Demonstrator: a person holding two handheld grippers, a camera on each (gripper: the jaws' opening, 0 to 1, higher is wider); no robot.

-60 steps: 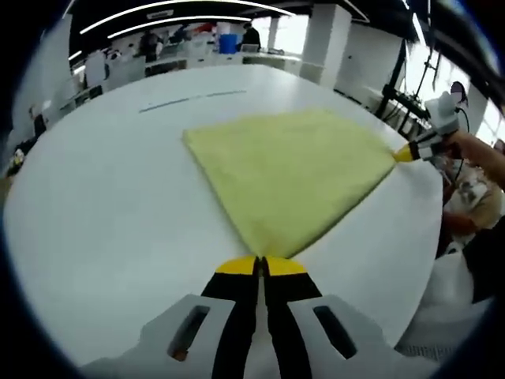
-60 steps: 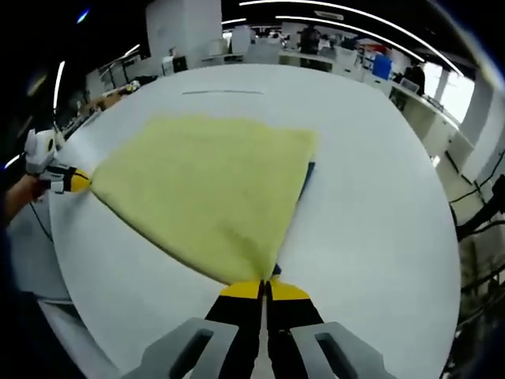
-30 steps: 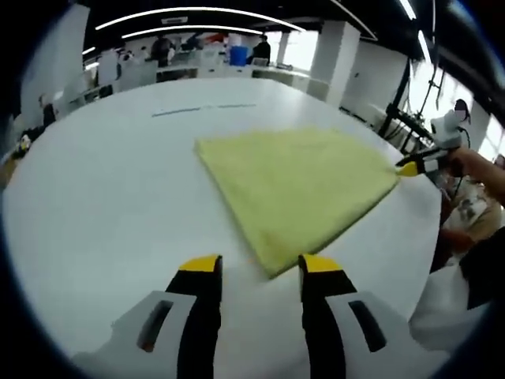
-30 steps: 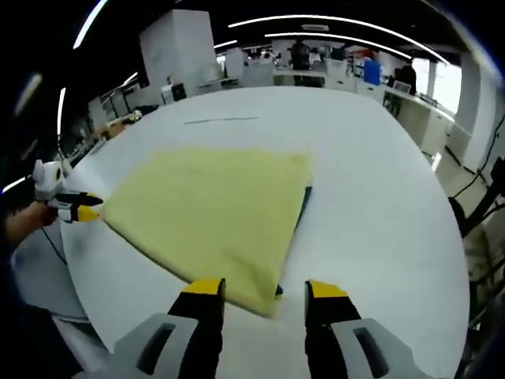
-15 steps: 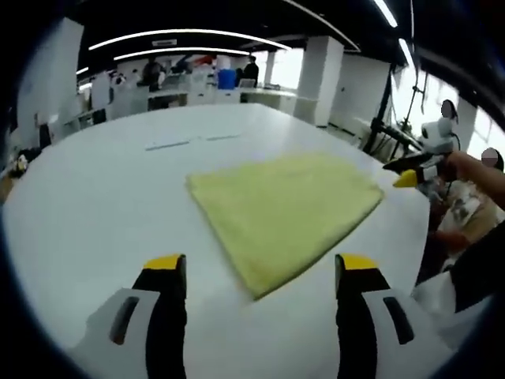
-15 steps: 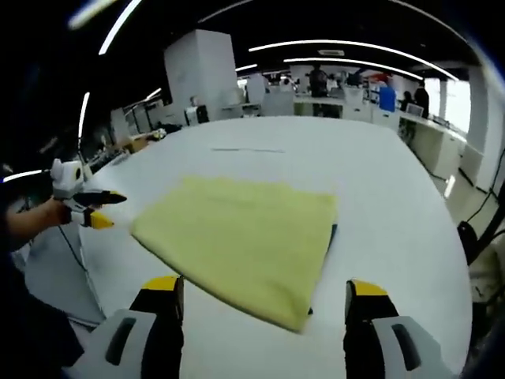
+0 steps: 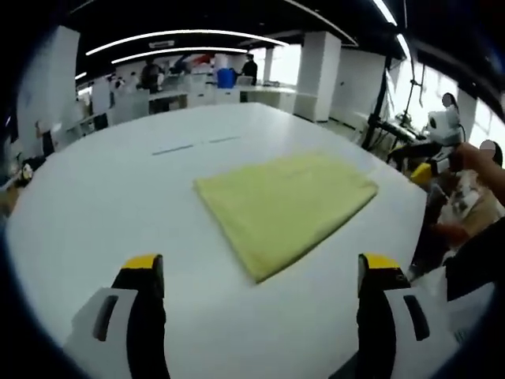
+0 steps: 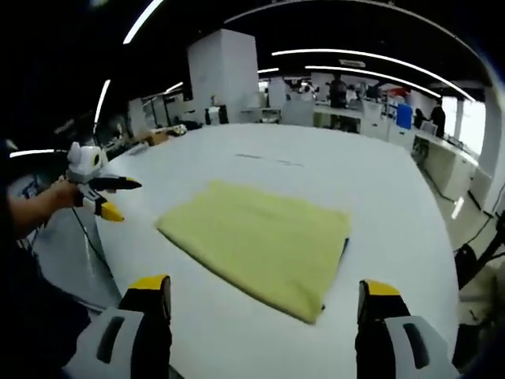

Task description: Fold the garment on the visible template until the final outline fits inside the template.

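I am holding the left gripper (image 7: 260, 264) with its jaws spread wide and nothing between them; both yellow-tipped jaws are rising from the bottom of the left gripper view, clear of the cloth. I am holding the right gripper (image 8: 264, 288) the same way, jaws spread wide and gripping nothing; it is also appearing at the right edge of the left gripper view, in a hand, and the left gripper is likewise appearing at the left of the right gripper view, held up off the surface.

Ahead of the jaws, the yellow garment (image 7: 284, 209) is lying folded flat on the white table (image 7: 95, 205); no gripper is touching it. In the right gripper view the garment (image 8: 256, 245) is sitting near the table's (image 8: 387, 213) middle, with a thin dark strip of the template (image 8: 345, 246) showing along its right edge; I cannot tell how far the template is extending beneath it.

Beyond the table, desks and ceiling light strips are filling the background.
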